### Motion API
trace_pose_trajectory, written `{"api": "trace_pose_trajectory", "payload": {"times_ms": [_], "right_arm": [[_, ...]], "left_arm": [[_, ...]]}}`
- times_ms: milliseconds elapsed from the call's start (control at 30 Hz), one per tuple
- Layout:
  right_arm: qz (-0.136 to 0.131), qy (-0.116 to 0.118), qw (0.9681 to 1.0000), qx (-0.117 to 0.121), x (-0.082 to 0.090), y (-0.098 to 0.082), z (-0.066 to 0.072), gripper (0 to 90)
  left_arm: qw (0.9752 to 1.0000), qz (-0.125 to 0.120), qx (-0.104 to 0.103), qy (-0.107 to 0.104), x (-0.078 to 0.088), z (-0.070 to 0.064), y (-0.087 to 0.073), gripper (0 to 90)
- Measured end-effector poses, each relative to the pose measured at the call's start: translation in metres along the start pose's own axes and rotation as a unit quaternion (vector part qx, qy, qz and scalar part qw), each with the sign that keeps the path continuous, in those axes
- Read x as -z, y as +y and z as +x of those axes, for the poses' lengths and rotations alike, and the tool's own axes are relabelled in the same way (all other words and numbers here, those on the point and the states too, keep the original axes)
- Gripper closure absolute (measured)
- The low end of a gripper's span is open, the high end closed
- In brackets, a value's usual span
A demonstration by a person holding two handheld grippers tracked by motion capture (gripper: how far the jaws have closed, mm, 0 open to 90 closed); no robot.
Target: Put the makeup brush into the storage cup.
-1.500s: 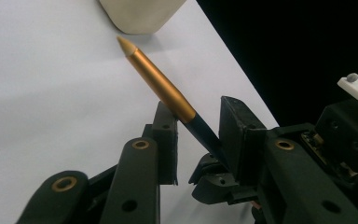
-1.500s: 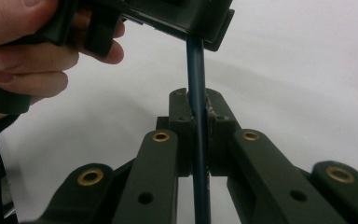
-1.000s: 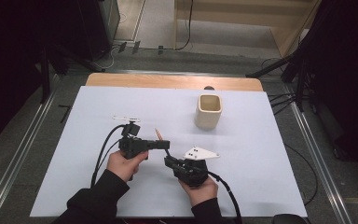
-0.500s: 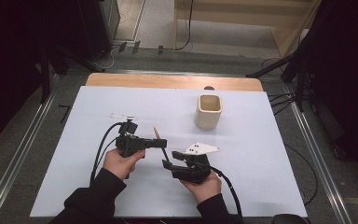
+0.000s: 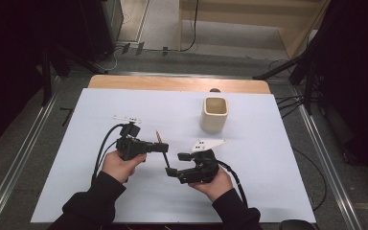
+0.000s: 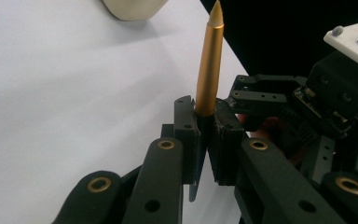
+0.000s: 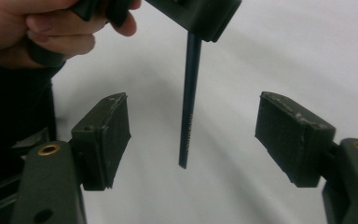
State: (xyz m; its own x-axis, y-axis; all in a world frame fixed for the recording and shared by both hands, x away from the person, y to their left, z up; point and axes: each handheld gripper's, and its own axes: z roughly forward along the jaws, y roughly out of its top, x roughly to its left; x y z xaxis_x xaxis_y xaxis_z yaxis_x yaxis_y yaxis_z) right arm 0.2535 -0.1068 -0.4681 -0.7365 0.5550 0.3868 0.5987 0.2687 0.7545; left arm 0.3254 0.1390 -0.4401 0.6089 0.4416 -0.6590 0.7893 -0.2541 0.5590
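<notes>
A white tabletop (image 5: 268,182) with a bare wooden strip (image 5: 177,84) along its far edge stands on grey floor (image 5: 19,158). Metal rails (image 5: 24,153) flank both side edges. Beyond the far edge, light wooden furniture (image 5: 249,19) stands among dark surroundings.

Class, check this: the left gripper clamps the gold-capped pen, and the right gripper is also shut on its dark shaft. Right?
Not quite. The left gripper does clamp the pen, but the right gripper is open: the right gripper view shows its pads apart, touching nothing.
</notes>
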Motion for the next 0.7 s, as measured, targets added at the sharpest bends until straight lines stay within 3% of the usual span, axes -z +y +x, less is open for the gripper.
{"api": "trace_pose_trajectory", "payload": {"times_ms": [100, 333, 433, 500, 700], "right_arm": [[0.012, 0.005, 0.9999, 0.008, 0.0, 0.002, -0.001, 26.4], [0.008, 0.057, 0.9982, 0.018, 0.002, 0.007, -0.008, 27.6], [0.016, 0.06, 0.9977, 0.026, 0.001, 0.009, -0.009, 28.0], [0.025, 0.069, 0.9969, 0.027, 0.0, 0.009, -0.013, 29.1], [0.027, 0.102, 0.9942, 0.022, -0.003, 0.009, -0.019, 31.2]], "left_arm": [[0.9999, 0.008, -0.005, 0.0, 0.0, 0.0, 0.0, 83.4], [0.9992, 0.03, -0.029, 0.003, 0.001, -0.002, 0.002, 83.4], [0.9984, 0.038, -0.042, -0.002, 0.001, -0.003, 0.002, 83.3], [0.9968, 0.053, -0.059, -0.009, 0.0, -0.005, 0.003, 83.2], [0.9938, 0.075, -0.077, -0.028, -0.004, -0.008, 0.005, 83.2]]}}
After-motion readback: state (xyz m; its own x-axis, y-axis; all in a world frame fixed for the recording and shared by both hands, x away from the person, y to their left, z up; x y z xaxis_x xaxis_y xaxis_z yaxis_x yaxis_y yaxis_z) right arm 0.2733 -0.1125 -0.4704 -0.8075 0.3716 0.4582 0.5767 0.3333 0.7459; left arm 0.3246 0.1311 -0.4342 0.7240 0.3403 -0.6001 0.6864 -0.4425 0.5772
